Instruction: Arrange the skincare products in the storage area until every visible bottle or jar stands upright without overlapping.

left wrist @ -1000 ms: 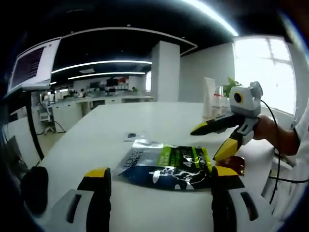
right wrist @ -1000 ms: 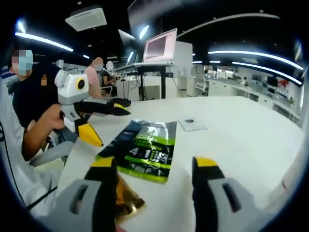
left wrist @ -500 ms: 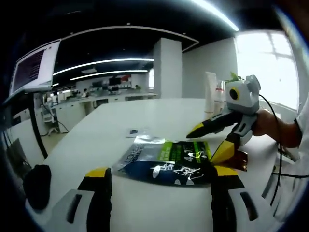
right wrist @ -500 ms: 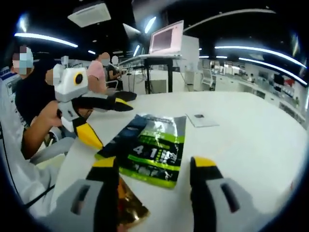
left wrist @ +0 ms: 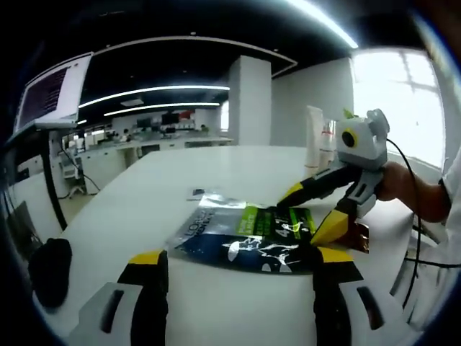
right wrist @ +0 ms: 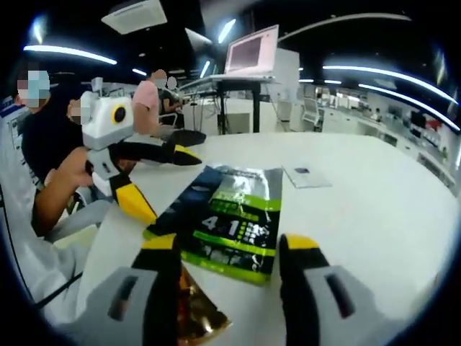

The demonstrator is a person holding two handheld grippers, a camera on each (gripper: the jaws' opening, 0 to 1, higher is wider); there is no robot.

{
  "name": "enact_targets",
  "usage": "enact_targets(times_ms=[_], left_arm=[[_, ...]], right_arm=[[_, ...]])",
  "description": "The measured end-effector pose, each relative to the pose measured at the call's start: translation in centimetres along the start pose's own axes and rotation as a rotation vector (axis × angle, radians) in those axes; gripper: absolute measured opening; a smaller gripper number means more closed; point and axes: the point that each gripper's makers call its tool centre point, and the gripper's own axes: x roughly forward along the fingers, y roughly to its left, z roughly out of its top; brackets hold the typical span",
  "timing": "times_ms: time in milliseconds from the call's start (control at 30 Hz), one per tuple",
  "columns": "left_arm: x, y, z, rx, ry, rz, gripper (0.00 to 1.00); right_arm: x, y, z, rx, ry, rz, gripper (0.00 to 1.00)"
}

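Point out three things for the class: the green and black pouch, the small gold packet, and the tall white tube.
green and black pouch (right wrist: pixel 232 223): right gripper view, on its printed front.
small gold packet (right wrist: pixel 199 311): right gripper view, on its crinkled foil.
tall white tube (left wrist: pixel 313 137): left gripper view, on its upright body.

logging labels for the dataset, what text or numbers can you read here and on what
"4 1": large white digits on the green band of the dark sachet lying flat on the white table.
Other print on the sachet: too blurred to read.
Small card beyond it: too small to read.
Monitor screen: unreadable.
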Motion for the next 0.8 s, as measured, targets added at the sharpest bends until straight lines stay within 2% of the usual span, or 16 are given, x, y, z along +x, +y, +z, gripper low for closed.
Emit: enact_targets(times_ms=[67,233,300,467,633,733,800], left_arm=[[0.3,-0.1,-0.1,-0.022,0.000,-0.012,0.83],[0.5,-0.4,-0.2,-0.041,0.007,-0.025,0.80],[0.5,-0.5,-0.1,-0.068,0.005,-0.040,0.75],[1.0,-0.6,0.0,-0.087,0.001,-0.048,0.74],[1.3,-0.5,0.4,-0.141,-0.007,-0.055,0.67],[1.5,-0.5,0.4,-0.170,-0.006,-0.056,0.54],[1.6,-0.6,0.3,-0.176,-0.003,-0.062,0.51]], right_arm=[[0.0,-0.5,0.1,-0.004,-0.007,0.001,0.54],[0.1,-0.3,0.0,-0.010,-0.031,0.002,0.54],[0.1,-0.2,0.1,-0.015,-0.037,0.005,0.54],[0.0,-0.1,0.1,-0.021,-0.043,0.008,0.53],[0.0,-0.1,0.2,-0.026,-0.053,0.007,0.53],[0.0,-0.1,0.2,-0.026,-0.062,0.006,0.53],[0.0,-0.2,0.1,-0.021,-0.060,0.009,0.53]])
